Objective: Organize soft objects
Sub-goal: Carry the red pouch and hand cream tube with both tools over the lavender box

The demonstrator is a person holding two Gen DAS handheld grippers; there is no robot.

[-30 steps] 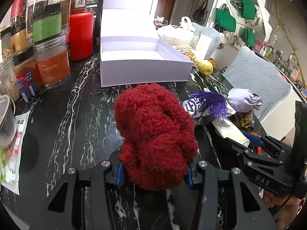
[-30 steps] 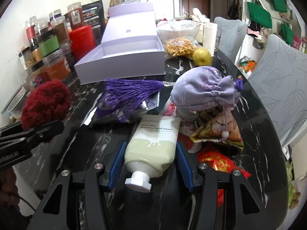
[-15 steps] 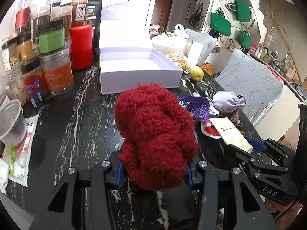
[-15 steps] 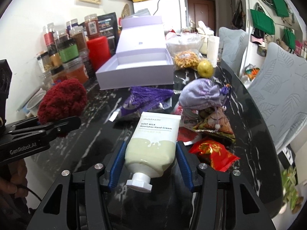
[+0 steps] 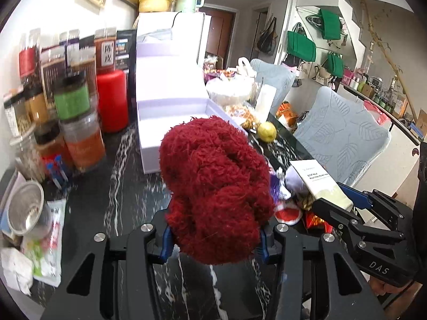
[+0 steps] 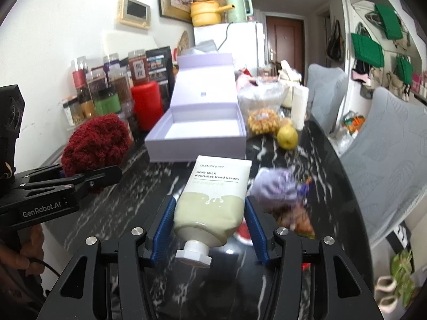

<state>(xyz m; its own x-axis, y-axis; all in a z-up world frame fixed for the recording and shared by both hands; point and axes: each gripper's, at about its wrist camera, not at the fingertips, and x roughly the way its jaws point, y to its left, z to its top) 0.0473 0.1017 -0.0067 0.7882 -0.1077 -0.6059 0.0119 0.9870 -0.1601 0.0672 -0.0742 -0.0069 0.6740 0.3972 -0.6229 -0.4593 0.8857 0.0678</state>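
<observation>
My left gripper is shut on a fluffy dark red yarn ball and holds it above the black marble table. The ball also shows in the right wrist view, at the left. My right gripper is shut on a cream hand cream tube, cap towards the camera, lifted off the table. The tube shows in the left wrist view at the right. An open lilac box stands behind, lid up. A lilac pouch lies on the table under the tube's right side.
Jars and a red canister line the left wall. A metal tin and packets lie at the near left. A yellow pear, snack bags and red packets crowd the right. Grey chairs stand beyond the table's edge.
Both grippers have risen and pulled back from the table with their loads. The hand cream tube has come up off the pile; the purple tassel and pouch stay below.
</observation>
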